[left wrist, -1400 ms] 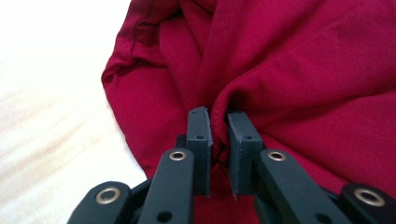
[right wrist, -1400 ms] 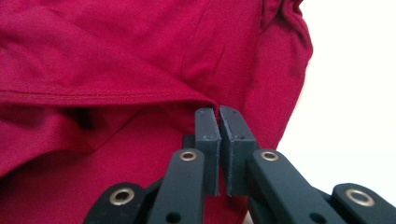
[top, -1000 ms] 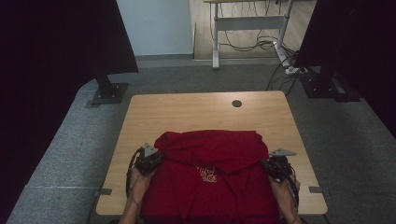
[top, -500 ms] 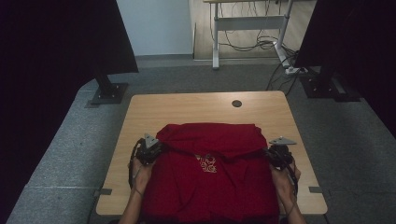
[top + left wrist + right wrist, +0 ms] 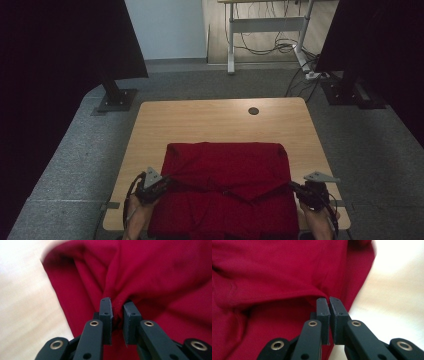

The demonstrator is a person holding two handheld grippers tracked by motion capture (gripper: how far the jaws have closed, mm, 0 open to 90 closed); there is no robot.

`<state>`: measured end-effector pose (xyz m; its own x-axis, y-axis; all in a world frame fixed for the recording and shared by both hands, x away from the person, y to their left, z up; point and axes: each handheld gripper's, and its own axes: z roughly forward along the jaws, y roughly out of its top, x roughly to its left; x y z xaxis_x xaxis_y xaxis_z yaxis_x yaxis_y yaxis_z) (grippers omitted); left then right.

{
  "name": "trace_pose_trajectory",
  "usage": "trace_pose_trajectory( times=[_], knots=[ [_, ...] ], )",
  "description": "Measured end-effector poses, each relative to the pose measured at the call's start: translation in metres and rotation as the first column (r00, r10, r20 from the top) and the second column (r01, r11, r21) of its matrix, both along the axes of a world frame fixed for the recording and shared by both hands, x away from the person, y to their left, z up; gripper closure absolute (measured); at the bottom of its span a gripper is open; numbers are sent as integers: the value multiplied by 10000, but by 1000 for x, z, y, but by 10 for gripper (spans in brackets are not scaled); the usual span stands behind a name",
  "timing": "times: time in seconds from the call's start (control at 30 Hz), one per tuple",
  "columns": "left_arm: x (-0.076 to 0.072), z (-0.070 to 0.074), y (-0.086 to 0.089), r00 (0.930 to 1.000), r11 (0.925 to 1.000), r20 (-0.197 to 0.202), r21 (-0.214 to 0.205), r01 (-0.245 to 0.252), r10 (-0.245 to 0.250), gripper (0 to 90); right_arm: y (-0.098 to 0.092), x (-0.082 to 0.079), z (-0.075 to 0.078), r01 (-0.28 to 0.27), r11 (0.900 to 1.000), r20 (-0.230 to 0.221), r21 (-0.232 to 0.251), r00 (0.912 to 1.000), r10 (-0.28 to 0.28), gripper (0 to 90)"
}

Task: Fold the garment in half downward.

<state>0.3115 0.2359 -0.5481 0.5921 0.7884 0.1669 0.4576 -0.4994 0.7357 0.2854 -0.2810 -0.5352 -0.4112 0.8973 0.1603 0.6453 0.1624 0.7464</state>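
A red garment [image 5: 225, 170] lies spread on the near half of the wooden table [image 5: 215, 120]. A gathered edge of it is stretched taut between my two grippers. My left gripper [image 5: 167, 181] is at the garment's left side, shut on a bunched fold of red cloth [image 5: 117, 293]. Its jaws have just eased open a little, and the cloth is still pinched between them. My right gripper [image 5: 292, 186] is at the right side, shut tight on a thin fold of the cloth [image 5: 322, 293]. The left gripper view shows its tips [image 5: 117, 302] and the right gripper view its tips [image 5: 328, 300].
The far half of the table is bare wood with a round cable hole [image 5: 253, 110]. Dark screens on stands [image 5: 115, 95] flank the table on both sides. A desk frame with cables [image 5: 270, 30] stands farther back on the grey carpet.
Both grippers have come back toward the table's near edge, drawing the held cloth with them. The garment now lies flatter and its far edge sits nearer to me.
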Motion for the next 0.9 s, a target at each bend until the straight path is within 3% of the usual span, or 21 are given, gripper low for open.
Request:
trace_pose_trajectory(
  times=[0.03, 0.1, 0.13, 0.17, 0.2, 0.23, 0.27, 0.3, 0.43, 0.47, 0.5, 0.53, 0.6, 0.67, 0.7, 0.73, 0.77, 0.8, 0.83, 0.87, 0.9],
  knots=[
    [1, -1, 0, 9999, 10000, 110, -56, -14, 14, 787, 4, 5, -17, -101, 9999, -441, -76, 9990, 98, 858],
    [1, -1, 0, 9999, 10000, 110, -56, -14, 14, 787, 4, 6, -18, -63, 10000, -372, 36, 9993, 65, 858],
    [10, 0, -4, 9998, 9992, 162, 384, -67, 61, 787, 4, 6, -18, -63, 10000, -372, 36, 9993, 65, 858],
    [10, 0, -4, 9998, 9992, 162, 384, -67, 61, 785, 4, 6, -18, -63, 10000, -372, 36, 9993, 65, 858],
    [10, 0, -4, 9998, 9992, 162, 384, -67, 61, 785, 7, 15, -16, -39, 9992, -325, -395, 9995, 27, 858],
    [25, -1, -7, 9991, 9991, 278, 269, -329, 322, 785, 7, 15, -16, -39, 9992, -325, -395, 9995, 27, 859],
    [30, -1, -8, 9987, 9988, 309, 260, -419, 411, 787, 14, 29, -15, 151, 9957, -104, -919, 9998, -161, 859],
    [30, -1, -8, 9987, 9988, 309, 260, -419, 411, 788, 14, 29, -15, 151, 9957, -104, -919, 9998, -161, 859],
    [54, -2, -10, 9962, 9969, 387, 128, -781, 775, 790, 21, 44, -14, 326, 9897, 44, -1395, 9995, -323, 859],
    [54, -2, -10, 9962, 9969, 387, 128, -781, 775, 790, 24, 58, -14, 481, 9863, 98, -1579, 9988, -471, 859],
    [76, -2, -12, 9934, 9940, 355, 36, -1089, 1087, 790, 24, 58, -14, 481, 9863, 98, -1579, 9988, -471, 859],
    [81, -2, -13, 9922, 9926, 303, -28, -1210, 1210, 791, 28, 80, -13, 730, 9830, 95, -1687, 9973, -725, 858],
    [89, -1, -15, 9900, 9904, 286, 47, -1381, 1379, 795, 31, 90, -12, 819, 9800, 5, -1815, 9965, -832, 857],
    [89, -1, -15, 9900, 9904, 286, 47, -1381, 1379, 800, 32, 94, -11, 811, 9785, -23, -1897, 9965, -830, 857],
    [94, 4, -15, 9871, 9873, 583, 455, -1521, 1494, 800, 32, 94, -11, 811, 9785, -23, -1897, 9965, -830, 857],
    [94, 4, -15, 9871, 9873, 583, 455, -1521, 1494, 827, 32, 94, -11, 811, 9785, -23, -1897, 9965, -830, 857],
    [94, 4, -15, 9871, 9873, 583, 455, -1521, 1494, 827, 32, 98, -5, 937, 9664, 221, -2392, 9956, -911, 857],
    [94, 4, -15, 9871, 9873, 583, 455, -1521, 1494, 827, 32, 98, -5, 937, 9664, 221, -2392, 9956, -911, 860],
    [83, 28, -5, 9777, 9876, 1405, -375, -1526, 1564, 827, 32, 98, -5, 937, 9664, 221, -2392, 9956, -911, 860],
    [77, 38, -4, 9750, 9888, 1664, -506, -1407, 1473, 828, 20, 84, 19, 1129, 9765, 1126, -1836, 9893, -932, 862],
    [77, 38, -4, 9750, 9888, 1664, -506, -1407, 1473, 828, 20, 84, 19, 1129, 9765, 1126, -1836, 9893, -932, 862]
  ],
)
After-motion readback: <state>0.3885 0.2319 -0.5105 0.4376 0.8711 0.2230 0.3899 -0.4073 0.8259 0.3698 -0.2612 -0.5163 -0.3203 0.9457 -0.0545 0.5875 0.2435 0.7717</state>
